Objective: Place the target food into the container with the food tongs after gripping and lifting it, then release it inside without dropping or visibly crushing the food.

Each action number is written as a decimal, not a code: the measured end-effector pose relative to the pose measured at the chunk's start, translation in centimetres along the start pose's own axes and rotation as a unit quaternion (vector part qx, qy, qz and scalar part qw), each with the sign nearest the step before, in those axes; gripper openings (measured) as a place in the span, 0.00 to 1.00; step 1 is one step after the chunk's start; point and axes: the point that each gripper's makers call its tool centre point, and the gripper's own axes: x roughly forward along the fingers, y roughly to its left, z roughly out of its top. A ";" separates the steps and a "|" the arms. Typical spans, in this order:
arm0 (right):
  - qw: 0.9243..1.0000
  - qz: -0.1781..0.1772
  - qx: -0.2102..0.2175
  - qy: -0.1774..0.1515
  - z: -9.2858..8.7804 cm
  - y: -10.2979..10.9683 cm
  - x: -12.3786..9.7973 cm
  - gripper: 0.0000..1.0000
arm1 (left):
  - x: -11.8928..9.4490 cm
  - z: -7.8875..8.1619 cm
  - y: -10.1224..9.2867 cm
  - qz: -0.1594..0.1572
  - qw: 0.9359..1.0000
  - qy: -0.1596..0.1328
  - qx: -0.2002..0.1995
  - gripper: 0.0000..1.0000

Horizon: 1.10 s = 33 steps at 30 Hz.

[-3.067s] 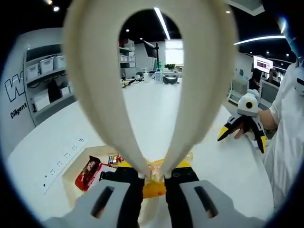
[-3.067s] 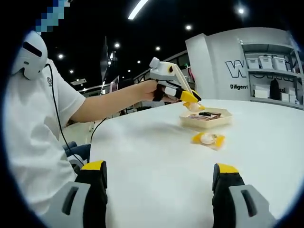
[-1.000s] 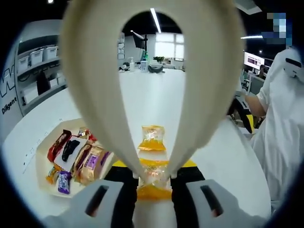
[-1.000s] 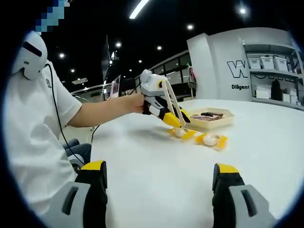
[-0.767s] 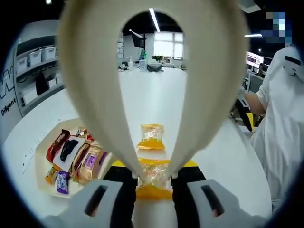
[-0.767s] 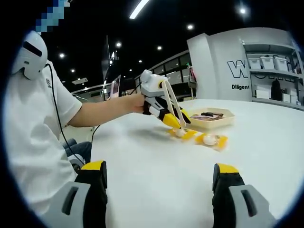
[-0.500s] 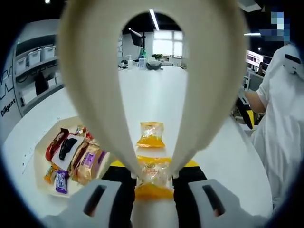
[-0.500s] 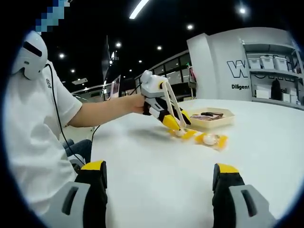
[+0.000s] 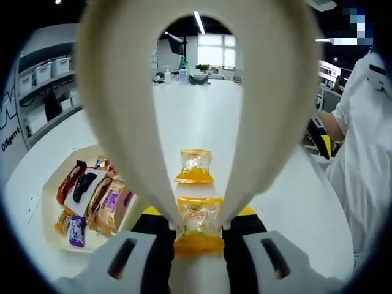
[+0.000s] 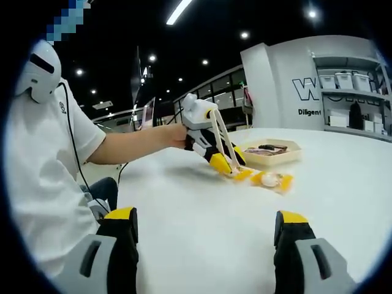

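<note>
Left tool clamps cream food tongs, whose tips pinch a yellow snack packet low over the white bench. Just beyond lies a second yellow packet; left of it sits the snack tray. Right tool hangs released, apart.

At bottom centre the left claw clamps cream food tongs, whose tips pinch a yellow snack packet low over the white bench — a second yellow packet lies just beyond, a tray of wrapped snacks at lower left.
</note>
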 end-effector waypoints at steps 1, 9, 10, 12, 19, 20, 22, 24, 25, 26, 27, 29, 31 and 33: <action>1.000 0.000 0.000 0.000 0.0 0.0 0.0 0.93 | 0.0 0.0 0.0 0.000 1.000 0.000 -0.001 0.28; 1.000 0.000 0.000 0.000 0.0 0.0 0.0 0.93 | 0.1 -0.1 -0.1 0.001 1.000 0.002 0.004 0.25; 1.000 0.000 0.000 0.000 0.0 0.0 0.0 0.93 | 0.1 -0.1 -0.1 0.001 1.000 0.002 0.005 0.24; 1.000 0.000 0.000 0.000 0.1 0.1 0.0 0.93 | 0.0 0.0 -0.2 -0.001 1.000 0.001 0.005 0.23; 1.000 0.000 -0.001 0.000 0.0 0.1 0.0 0.93 | -0.1 0.2 -0.5 -0.005 1.000 0.000 0.006 0.21; 1.000 0.000 -0.001 0.000 0.1 0.1 -0.1 0.93 | -0.1 0.3 -0.5 -0.006 1.000 -0.001 0.006 0.21; 1.000 0.000 -0.001 -0.001 0.1 0.1 -0.1 0.93 | -0.1 0.4 -0.7 -0.009 1.000 -0.003 0.004 0.20; 1.000 0.000 -0.001 -0.001 0.1 0.1 -0.1 0.93 | -0.2 0.5 -0.7 -0.010 1.000 -0.005 0.003 0.20; 1.000 0.000 -0.001 -0.001 0.1 0.1 -0.1 0.93 | -0.2 0.5 -0.7 -0.010 1.000 -0.004 0.003 0.20; 1.000 0.000 -0.001 -0.001 0.1 0.1 -0.1 0.93 | -0.3 0.6 -0.7 -0.010 1.000 -0.005 0.004 0.20; 1.000 0.000 -0.001 -0.001 0.1 0.1 -0.1 0.93 | -0.4 0.7 -0.7 -0.009 1.000 -0.006 0.004 0.20; 1.000 0.000 -0.001 -0.001 0.1 0.1 -0.1 0.93 | -0.6 1.0 -0.7 -0.010 1.000 -0.010 0.002 0.19; 1.000 -0.001 0.000 -0.002 0.1 0.0 -0.1 0.93 | -0.7 1.2 -0.7 -0.010 1.000 -0.011 0.002 0.19; 1.000 -0.001 -0.001 -0.002 0.1 0.0 -0.1 0.93 | -0.9 1.4 -0.6 -0.009 1.000 -0.011 0.003 0.19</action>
